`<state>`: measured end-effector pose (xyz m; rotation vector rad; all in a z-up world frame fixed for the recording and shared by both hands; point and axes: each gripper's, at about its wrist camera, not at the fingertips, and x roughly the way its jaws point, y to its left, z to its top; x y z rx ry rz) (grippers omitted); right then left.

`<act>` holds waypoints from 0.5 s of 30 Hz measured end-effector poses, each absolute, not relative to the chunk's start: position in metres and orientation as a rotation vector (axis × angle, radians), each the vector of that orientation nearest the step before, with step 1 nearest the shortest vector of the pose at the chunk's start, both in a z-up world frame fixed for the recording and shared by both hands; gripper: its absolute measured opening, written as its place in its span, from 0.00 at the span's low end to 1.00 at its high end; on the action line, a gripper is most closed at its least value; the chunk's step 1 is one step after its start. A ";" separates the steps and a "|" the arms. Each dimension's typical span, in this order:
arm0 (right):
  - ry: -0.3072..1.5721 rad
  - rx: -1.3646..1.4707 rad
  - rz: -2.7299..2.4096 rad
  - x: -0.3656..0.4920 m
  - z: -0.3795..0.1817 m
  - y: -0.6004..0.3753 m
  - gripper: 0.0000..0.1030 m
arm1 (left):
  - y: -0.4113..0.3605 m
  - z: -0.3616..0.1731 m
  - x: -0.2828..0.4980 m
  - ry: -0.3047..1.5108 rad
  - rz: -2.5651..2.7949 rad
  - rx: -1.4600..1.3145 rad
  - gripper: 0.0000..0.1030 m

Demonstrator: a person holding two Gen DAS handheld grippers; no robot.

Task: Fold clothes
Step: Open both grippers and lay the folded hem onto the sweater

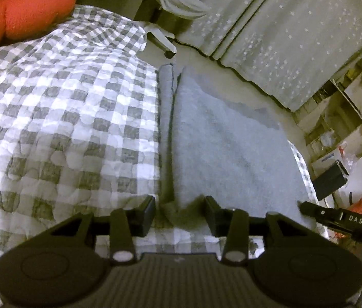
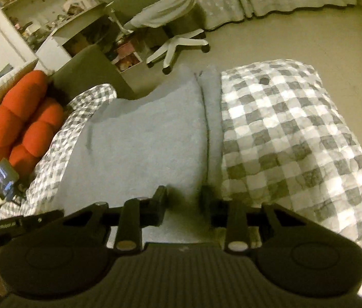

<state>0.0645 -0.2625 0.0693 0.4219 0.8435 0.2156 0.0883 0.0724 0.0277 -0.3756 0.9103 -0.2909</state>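
Grey garment [image 1: 227, 141] flat on checked quilt [image 1: 65, 115]; left gripper [image 1: 179, 210], right gripper [image 2: 183, 200] part-open astride its near corners, gripping nothing, poised for fold.

I'm seeing the pale blue-grey garment [image 1: 222, 138] lying flat on the checkered bed cover [image 1: 65, 107], one long edge folded over in a narrow strip, its near corners reaching toward me.

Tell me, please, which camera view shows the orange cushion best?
The right wrist view: the orange cushion shows nearly whole there, its padded segments lying beside the checked quilt. The left wrist view catches only part of it, cut off at the frame's top corner.
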 end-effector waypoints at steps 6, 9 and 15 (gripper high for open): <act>0.793 0.369 0.194 0.051 0.077 -0.258 0.10 | 0.064 0.037 0.079 0.901 -0.274 -0.333 0.12; 0.768 0.368 0.203 0.049 0.083 -0.258 0.09 | 0.068 0.038 0.076 0.891 -0.283 -0.334 0.12; 0.803 0.319 0.180 0.055 0.069 -0.255 0.13 | 0.066 0.035 0.074 0.896 -0.306 -0.312 0.13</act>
